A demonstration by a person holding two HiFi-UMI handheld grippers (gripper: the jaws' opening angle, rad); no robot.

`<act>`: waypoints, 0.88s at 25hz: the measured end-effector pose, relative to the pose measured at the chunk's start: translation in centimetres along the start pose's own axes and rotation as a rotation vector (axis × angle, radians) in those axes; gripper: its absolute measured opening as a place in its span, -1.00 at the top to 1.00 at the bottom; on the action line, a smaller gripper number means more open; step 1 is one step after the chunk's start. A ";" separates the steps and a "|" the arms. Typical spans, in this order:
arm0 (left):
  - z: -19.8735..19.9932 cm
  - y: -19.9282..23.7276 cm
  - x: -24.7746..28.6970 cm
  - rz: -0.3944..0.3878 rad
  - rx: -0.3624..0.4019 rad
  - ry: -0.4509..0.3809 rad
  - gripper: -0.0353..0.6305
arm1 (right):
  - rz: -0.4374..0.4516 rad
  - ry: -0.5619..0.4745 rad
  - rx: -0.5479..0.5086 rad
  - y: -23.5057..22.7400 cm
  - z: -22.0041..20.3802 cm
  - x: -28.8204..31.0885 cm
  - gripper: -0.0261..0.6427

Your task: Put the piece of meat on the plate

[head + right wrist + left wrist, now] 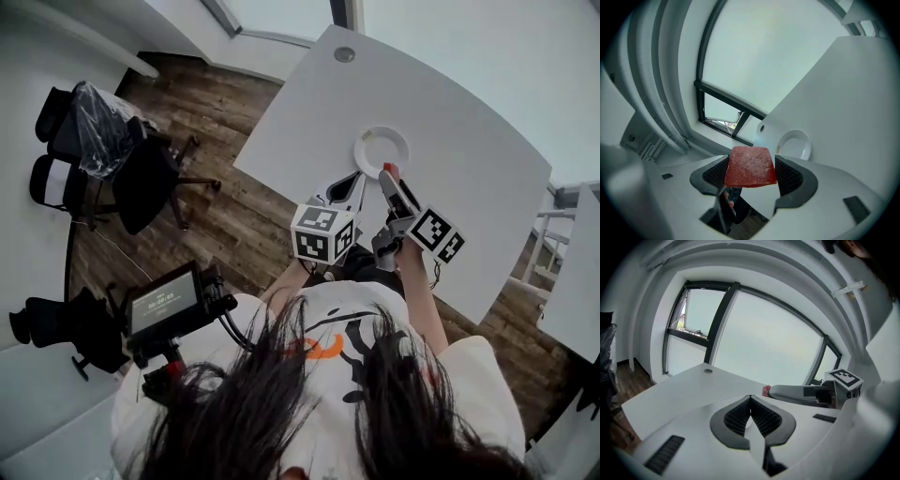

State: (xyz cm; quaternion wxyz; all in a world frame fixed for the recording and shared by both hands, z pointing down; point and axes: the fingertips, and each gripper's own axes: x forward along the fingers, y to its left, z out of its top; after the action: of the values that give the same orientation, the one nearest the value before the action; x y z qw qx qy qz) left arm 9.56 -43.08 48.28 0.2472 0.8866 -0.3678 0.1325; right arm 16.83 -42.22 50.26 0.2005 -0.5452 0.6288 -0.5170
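R gripper is clamped on the piece of meat, a flat red slab pinched by its sides btwn the two pads and held up in the air. The plate sits empty on the table, just beyond it and a bit right. L gripper has its jaws together w/ nothing in them, hovering close beside the R one. Risks, as I judge them: the meat looks soft and is gripped only at the edges, so it cd sag or slip out before it's over the plate. Letting go too soon wd land it on the table or half across the near rim. It may also cling to one pad on release & get dragged off-centre. Nothing holds the plate, so a knock from the jaw tips cd shove it, and the two grippers are near enough to bump each other. Views: only the R gripper view shows the grip itself and the slab's full face. Head view shows just a red speck at the tips, but gives the layout, w/ both tips at the plate's near rim. L gripper view shows the R gripper side-on at right w/ a bit of red at its tip; the plate can't be made out there.
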 end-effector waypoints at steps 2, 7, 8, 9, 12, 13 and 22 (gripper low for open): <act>-0.2 0.8 1.4 0.007 -0.002 0.020 0.88 | -0.021 0.022 0.005 -1.5 0.4 1.7 -0.01; -0.2 2.7 4.3 0.027 0.003 0.053 0.88 | -0.072 0.068 -0.013 -4.2 1.7 5.5 -0.01; -0.2 2.8 4.4 0.030 0.003 0.056 0.88 | -0.082 0.076 -0.023 -4.6 1.7 5.8 -0.01; -0.2 2.9 4.5 0.031 0.001 0.058 0.88 | -0.092 0.085 -0.035 -5.0 1.7 6.2 -0.01; -0.3 3.0 4.9 0.034 -0.007 0.065 0.88 | -0.125 0.119 -0.075 -6.2 1.5 7.2 -0.01; -0.4 3.1 5.0 0.035 -0.005 0.068 0.88 | -0.137 0.131 -0.089 -6.7 1.5 7.6 -0.01; -0.3 3.2 6.3 0.043 0.005 0.082 0.88 | -0.215 0.207 -0.172 -9.3 1.1 9.8 -0.01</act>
State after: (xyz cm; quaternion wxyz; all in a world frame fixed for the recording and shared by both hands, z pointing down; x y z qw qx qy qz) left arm 11.66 -48.56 52.24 0.2569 0.8731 -0.3758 0.1747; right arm 18.96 -50.22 60.96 0.0308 -0.5682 0.6260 -0.5333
